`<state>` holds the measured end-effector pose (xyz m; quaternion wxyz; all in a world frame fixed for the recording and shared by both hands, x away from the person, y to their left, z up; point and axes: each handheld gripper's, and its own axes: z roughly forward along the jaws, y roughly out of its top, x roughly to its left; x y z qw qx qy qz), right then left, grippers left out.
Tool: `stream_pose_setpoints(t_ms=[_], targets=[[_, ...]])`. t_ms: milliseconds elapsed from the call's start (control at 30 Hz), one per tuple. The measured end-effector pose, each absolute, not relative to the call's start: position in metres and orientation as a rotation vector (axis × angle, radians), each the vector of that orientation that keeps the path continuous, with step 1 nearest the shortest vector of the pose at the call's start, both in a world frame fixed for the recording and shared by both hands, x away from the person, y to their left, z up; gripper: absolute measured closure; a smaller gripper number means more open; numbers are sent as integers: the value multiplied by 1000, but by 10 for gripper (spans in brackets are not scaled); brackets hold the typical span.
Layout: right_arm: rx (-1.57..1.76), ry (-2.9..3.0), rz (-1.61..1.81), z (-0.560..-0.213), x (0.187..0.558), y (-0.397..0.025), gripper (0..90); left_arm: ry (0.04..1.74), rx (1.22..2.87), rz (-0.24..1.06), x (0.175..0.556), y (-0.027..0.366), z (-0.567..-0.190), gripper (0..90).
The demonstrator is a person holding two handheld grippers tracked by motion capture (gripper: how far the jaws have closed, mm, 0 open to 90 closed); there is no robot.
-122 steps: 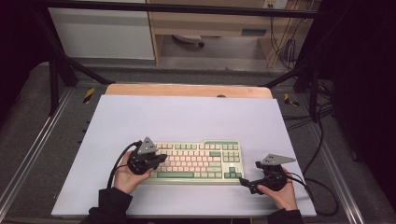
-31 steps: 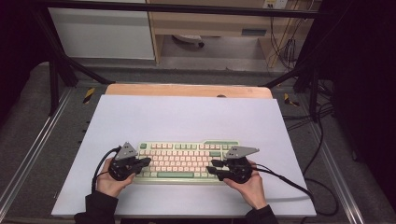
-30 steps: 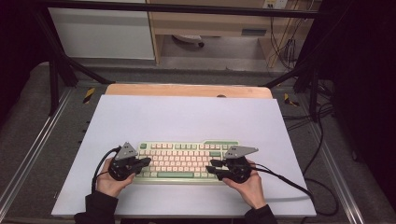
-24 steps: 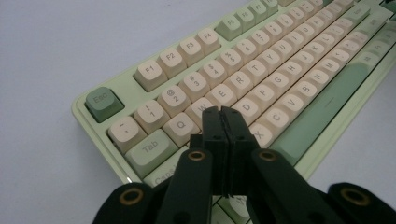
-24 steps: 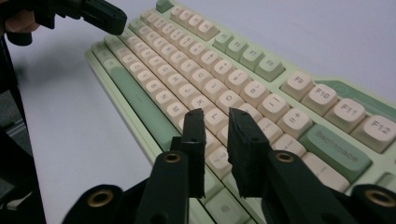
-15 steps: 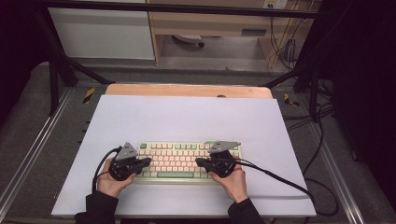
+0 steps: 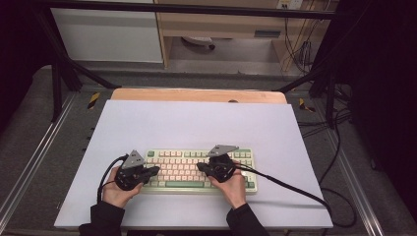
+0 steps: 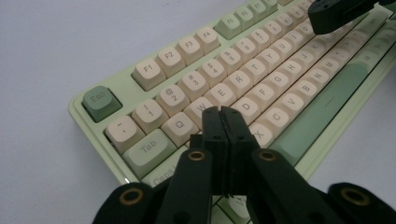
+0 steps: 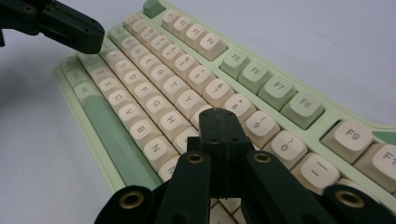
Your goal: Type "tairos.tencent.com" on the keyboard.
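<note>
Keyboard (image 7: 196, 169), one, was recorded on the near half of a pale table (image 7: 196, 123), set square to its front edge. Two grippers were counted, each held in one hand. The left gripper (image 7: 150, 171) was seen over the keyboard's left end; in the left gripper view its jaws were pressed together with nothing between them, the tips (image 8: 222, 114) poised over the keys near W and S. The right gripper (image 7: 200, 167) was seen over the middle of the keyboard; in the right gripper view its jaws were likewise pressed together and empty, the tips (image 9: 218, 116) above the keys near U and 8. The keyboard's case was noted as pale green, the letter and number keys as cream, and the Esc key (image 8: 99, 100), the long space bar (image 8: 322, 105) and several function keys as darker green.
</note>
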<state>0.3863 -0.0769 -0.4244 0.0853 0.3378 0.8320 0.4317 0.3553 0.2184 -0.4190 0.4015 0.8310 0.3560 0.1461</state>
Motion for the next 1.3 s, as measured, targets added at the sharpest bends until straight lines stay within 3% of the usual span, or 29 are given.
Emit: stream_pose_setpoints(t_ms=[1300], targets=[[985, 2521, 1191, -430, 394, -69, 900, 896, 2103, 373, 355, 219, -418, 888]])
